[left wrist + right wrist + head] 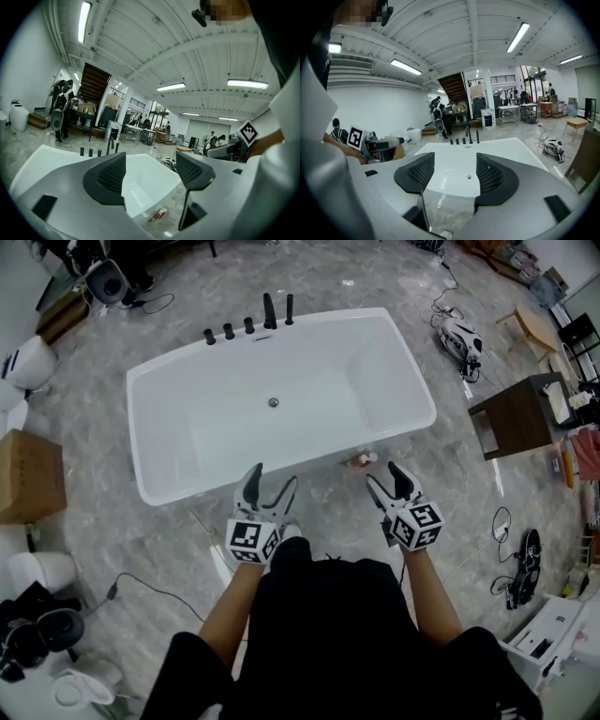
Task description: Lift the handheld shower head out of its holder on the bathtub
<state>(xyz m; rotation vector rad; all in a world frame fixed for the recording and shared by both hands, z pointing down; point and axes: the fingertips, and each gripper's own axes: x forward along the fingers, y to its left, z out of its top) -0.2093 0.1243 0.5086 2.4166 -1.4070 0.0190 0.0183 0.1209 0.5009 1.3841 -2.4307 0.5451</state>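
Both grippers hung with jaws spread and empty, left gripper (273,480) and right gripper (383,475), beside the near rim of one glossy white rectangular bathtub (178,442). Along its far rim stood five black fittings (229,332). The rightmost, the slim handheld shower head (289,308), stood upright.

cardboard box (28,474), dark cabinet (514,416), wooden stool (534,326), grey floor (94,532)

Head view steeply down on the bathtub (234,423) from its near side, both gripper views low, near-level, looking across that same bathtub
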